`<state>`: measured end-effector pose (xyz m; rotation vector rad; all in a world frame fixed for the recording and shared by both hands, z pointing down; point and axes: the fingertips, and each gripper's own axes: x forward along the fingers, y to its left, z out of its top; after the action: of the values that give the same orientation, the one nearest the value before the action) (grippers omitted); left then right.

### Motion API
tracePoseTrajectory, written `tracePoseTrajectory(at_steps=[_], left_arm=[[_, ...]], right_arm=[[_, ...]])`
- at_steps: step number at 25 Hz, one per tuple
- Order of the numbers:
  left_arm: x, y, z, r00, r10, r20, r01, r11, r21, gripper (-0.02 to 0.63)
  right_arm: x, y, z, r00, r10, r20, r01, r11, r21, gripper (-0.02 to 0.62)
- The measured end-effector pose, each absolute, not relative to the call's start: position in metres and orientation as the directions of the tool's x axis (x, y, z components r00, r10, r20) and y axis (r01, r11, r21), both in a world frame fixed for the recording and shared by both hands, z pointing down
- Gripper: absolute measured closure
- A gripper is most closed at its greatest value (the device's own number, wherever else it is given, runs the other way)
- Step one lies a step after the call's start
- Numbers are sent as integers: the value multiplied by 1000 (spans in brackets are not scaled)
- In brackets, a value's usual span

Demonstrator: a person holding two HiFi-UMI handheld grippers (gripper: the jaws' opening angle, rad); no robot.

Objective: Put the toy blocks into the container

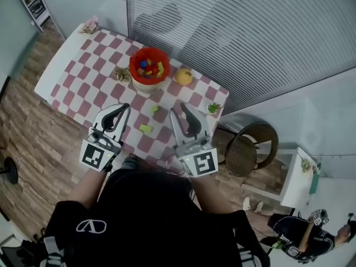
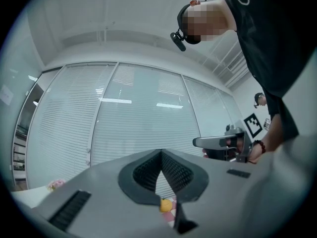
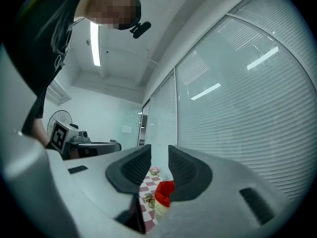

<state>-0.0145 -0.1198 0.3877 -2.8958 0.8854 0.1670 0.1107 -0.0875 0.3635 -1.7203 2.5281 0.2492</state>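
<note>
Left tool (image 1: 124, 107) (image 2: 161, 152): jaws pressed together at the tips, with nothing between them. It hangs over the near left part of the tabletop.
Right tool (image 1: 178, 109) (image 3: 159, 152): jaws spread a little, leaving a narrow empty gap. It hangs over the near right part of the tabletop.
Tabletop (image 1: 72, 77): covered by a red and white checked cloth.
Bowl (image 1: 135, 70) (image 3: 166, 190): red with a pale lower part, upright at the far middle of the tabletop.
Blocks in the bowl (image 1: 149, 67): a small heap of red, blue, yellow and green pieces.
Far green block (image 1: 154, 109): on the cloth between the tips of the two tools, touching neither.
Near green block (image 1: 146, 128): on the cloth closer to the person, apart from the other block.
Orange (image 1: 184, 77) (image 2: 166, 205): near the bowl on its right, not touching it.
</note>
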Motion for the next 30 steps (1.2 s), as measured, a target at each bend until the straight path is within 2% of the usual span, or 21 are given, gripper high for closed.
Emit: tracePoseTrajectory(at_steps=[7, 9, 15, 21, 26, 30], left_arm=[[-11, -119, 390, 830, -541, -135, -553, -830, -74, 600], [-12, -119, 391, 828, -545, -131, -556, -828, -74, 600], [-19, -119, 394, 821, -558, -121, -568, -820, -72, 600], [-28, -117, 397, 808, -578, -114, -587, -807, -66, 600], [-38, -114, 400, 794, -597, -112, -605, -794, -55, 600], [-45, -113, 404, 784, -612, -107, -619, -784, -50, 600]], right_arm=[[115, -92, 375, -371, -921, -118, -928, 363, 86, 474], [112, -97, 388, -393, -916, -76, -918, 387, 85, 431], [97, -112, 445, -466, -878, 106, -876, 475, 84, 356], [68, -123, 530, -525, -777, 348, -810, 582, 77, 321], [43, -126, 607, -541, -649, 536, -739, 670, 66, 330], [27, -118, 673, -501, -485, 717, -632, 771, 80, 336]])
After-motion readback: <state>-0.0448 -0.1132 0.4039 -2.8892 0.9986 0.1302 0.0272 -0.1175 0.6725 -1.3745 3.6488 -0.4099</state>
